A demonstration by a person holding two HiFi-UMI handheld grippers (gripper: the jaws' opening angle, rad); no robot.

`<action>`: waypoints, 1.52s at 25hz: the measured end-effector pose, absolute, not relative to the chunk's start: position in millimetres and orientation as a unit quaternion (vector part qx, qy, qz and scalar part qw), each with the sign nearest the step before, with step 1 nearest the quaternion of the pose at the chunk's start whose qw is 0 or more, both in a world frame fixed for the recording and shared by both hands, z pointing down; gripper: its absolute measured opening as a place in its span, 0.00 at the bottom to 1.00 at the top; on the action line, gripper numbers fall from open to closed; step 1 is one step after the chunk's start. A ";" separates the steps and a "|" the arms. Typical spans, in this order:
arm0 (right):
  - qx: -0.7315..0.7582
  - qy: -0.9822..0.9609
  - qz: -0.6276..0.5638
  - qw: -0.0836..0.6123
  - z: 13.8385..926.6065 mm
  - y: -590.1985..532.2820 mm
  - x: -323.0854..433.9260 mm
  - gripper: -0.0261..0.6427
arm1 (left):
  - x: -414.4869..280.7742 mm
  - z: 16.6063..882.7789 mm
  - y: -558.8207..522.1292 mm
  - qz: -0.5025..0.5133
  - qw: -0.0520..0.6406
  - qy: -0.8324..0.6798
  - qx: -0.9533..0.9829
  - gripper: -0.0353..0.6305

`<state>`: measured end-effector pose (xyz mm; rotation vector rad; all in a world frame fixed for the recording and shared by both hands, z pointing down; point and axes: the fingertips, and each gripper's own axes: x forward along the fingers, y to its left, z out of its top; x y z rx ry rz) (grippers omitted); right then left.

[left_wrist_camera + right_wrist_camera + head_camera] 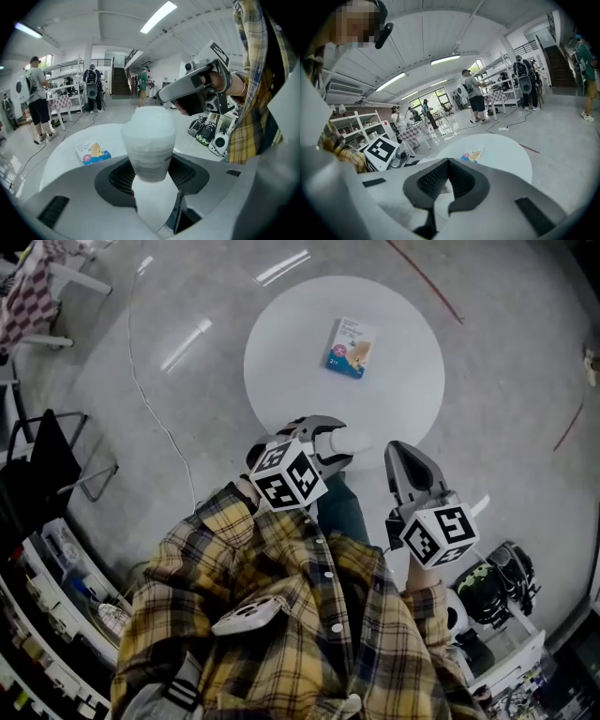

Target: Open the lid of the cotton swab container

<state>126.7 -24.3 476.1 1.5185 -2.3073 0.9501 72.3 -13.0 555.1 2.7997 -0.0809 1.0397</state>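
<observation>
The cotton swab container (149,147) is a small frosted white tub with a domed lid (149,123) closed on top. My left gripper (151,172) is shut on its lower body and holds it upright. In the head view the left gripper (328,442) holds the container (352,440) over the near edge of the round white table (394,399). My right gripper (403,457) hangs just right of it, shut, with nothing between its jaws. In the right gripper view the right gripper (449,163) points toward the table (501,154); the container is hidden there.
A small blue and white box (350,346) lies on the far half of the table, also seen as the box (93,153). A white cable (150,399) runs over the floor at left. Shelves with gear (497,596) stand at right. Several people (35,98) stand further off.
</observation>
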 end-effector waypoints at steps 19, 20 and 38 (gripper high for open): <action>0.475 -0.856 0.195 0.060 320.4 -39.4 125.3 0.06 | 71.5 397.5 -7.0 0.348 0.026 -0.038 0.936 0.39; 0.474 -0.858 0.191 0.058 316.3 -38.9 126.2 0.06 | 72.3 391.8 -5.6 0.346 0.028 -0.037 0.937 0.39; 0.454 -0.873 0.169 0.055 290.5 -40.5 131.9 0.06 | 81.5 359.6 3.5 0.344 0.026 -0.027 0.938 0.39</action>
